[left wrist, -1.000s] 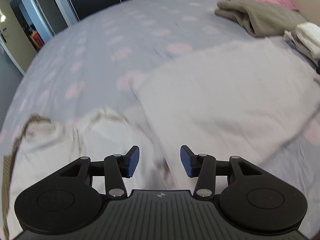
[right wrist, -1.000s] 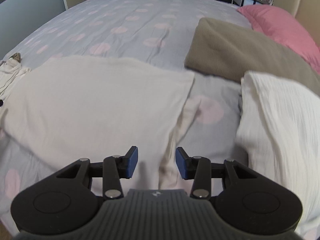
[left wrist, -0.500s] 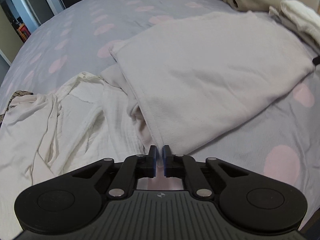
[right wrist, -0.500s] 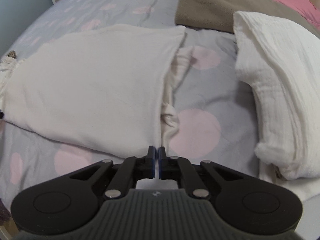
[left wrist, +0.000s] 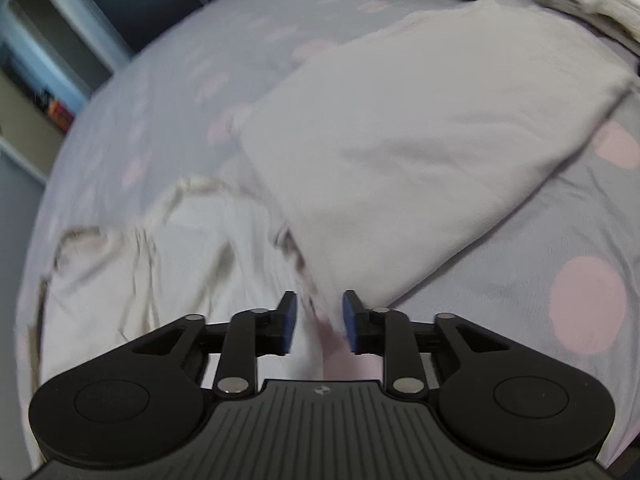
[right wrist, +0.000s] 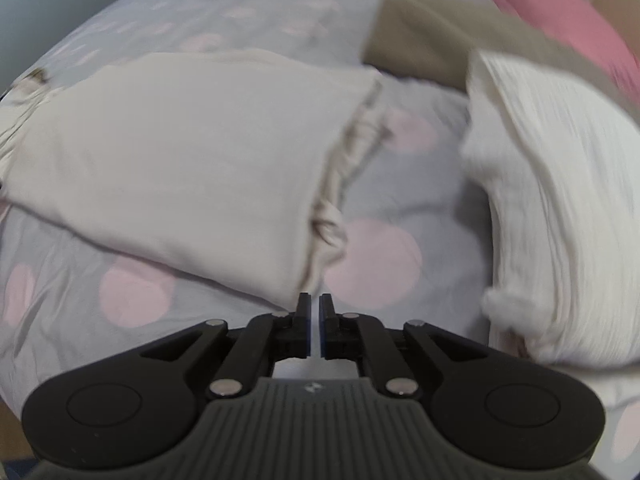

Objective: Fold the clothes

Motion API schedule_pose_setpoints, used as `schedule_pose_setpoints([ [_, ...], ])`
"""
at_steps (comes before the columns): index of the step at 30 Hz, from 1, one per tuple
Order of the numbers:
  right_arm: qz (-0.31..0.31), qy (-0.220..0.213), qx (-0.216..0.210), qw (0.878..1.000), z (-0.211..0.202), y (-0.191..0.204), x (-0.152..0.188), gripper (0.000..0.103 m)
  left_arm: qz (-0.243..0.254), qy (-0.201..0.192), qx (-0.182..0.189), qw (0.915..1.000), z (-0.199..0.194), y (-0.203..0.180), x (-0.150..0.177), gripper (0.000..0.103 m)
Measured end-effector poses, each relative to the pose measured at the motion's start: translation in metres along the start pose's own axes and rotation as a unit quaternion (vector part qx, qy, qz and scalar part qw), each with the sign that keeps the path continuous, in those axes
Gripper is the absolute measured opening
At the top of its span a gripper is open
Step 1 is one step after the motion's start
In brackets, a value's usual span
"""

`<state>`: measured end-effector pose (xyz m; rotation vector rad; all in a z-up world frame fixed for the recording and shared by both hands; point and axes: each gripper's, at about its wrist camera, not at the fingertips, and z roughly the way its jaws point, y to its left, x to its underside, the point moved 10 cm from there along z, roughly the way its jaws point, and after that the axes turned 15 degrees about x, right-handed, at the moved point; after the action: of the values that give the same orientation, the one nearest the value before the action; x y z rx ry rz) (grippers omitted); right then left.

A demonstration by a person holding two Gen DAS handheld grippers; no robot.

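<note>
A pale pinkish-white garment (left wrist: 420, 152) lies folded flat on the bed, seen also in the right wrist view as a folded garment (right wrist: 192, 152). My left gripper (left wrist: 318, 312) hangs over its near left corner. Its jaws are opening, and the corner lies between the pads untouched. My right gripper (right wrist: 315, 308) sits just off the near right corner. Its jaws stand almost together and are starting to part, with nothing between them. A crumpled cream garment (left wrist: 140, 272) lies to the left of the folded one.
The bed has a grey cover with pink dots (right wrist: 380, 264). A white ribbed folded cloth (right wrist: 560, 200) lies to the right, a tan garment (right wrist: 424, 40) behind it, and a pink pillow (right wrist: 560, 12) at the headboard. A doorway with shelves (left wrist: 48, 92) is off the bed's left.
Both grippers came down to the folded garment's near corners and closed there. The left jaws have since spread apart again. The right jaws stay almost together.
</note>
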<state>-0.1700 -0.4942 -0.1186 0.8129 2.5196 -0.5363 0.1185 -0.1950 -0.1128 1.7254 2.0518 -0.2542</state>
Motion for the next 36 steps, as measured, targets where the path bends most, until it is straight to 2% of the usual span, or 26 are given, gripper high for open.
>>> schedule_pose_setpoints([
  [1,-0.021,-0.017,0.003,1.0,-0.005,0.005,-0.002,0.017,0.01,-0.006,-0.003,0.9999,-0.004,-0.004,-0.002,0.041],
  [2,-0.042,-0.034,0.006,0.999,-0.009,0.01,-0.003,0.03,0.022,-0.009,-0.004,0.9997,-0.006,-0.01,-0.004,0.043],
  [3,-0.067,-0.05,0.009,0.996,-0.012,0.017,-0.005,0.033,0.036,-0.011,-0.005,0.9993,-0.006,-0.016,-0.005,0.043],
  [7,-0.173,-0.095,0.027,0.98,-0.018,0.049,-0.003,0.033,0.113,-0.005,-0.019,0.9934,0.005,-0.039,-0.006,0.043],
  [13,-0.291,-0.115,0.051,0.948,-0.007,0.072,0.011,0.035,0.218,0.032,-0.044,0.9744,0.033,-0.059,0.007,0.042],
  [19,-0.361,-0.117,0.084,0.921,0.011,0.075,0.021,0.036,0.263,0.056,-0.08,0.96,0.054,-0.056,0.015,0.041],
  [24,-0.42,-0.139,0.123,0.888,0.026,0.078,0.022,0.036,0.275,0.064,-0.103,0.9538,0.066,-0.049,0.012,0.039],
  [27,-0.45,-0.155,0.145,0.867,0.033,0.082,0.021,0.034,0.295,0.062,-0.123,0.9456,0.074,-0.047,0.007,0.034],
  [28,-0.462,-0.159,0.152,0.859,0.034,0.084,0.021,0.032,0.303,0.063,-0.129,0.942,0.076,-0.047,0.006,0.032],
  [29,-0.469,-0.162,0.158,0.854,0.035,0.084,0.021,0.024,0.309,0.063,-0.131,0.9397,0.077,-0.047,0.004,0.03],
  [30,-0.476,-0.165,0.164,0.848,0.035,0.084,0.02,0.019,0.313,0.064,-0.131,0.9386,0.078,-0.047,0.003,0.023],
  [31,-0.477,-0.168,0.173,0.845,0.034,0.084,0.018,0.013,0.313,0.064,-0.13,0.9386,0.078,-0.047,0.001,0.016],
  [32,-0.472,-0.171,0.179,0.846,0.033,0.082,0.014,0.009,0.31,0.062,-0.129,0.9398,0.077,-0.046,0.0,0.014],
  [33,-0.466,-0.173,0.185,0.848,0.033,0.08,0.011,0.008,0.306,0.058,-0.13,0.9412,0.076,-0.044,-0.003,0.011],
  [36,-0.435,-0.17,0.184,0.865,0.025,0.073,-0.003,0.007,0.289,0.051,-0.128,0.9473,0.067,-0.037,-0.011,0.006],
])
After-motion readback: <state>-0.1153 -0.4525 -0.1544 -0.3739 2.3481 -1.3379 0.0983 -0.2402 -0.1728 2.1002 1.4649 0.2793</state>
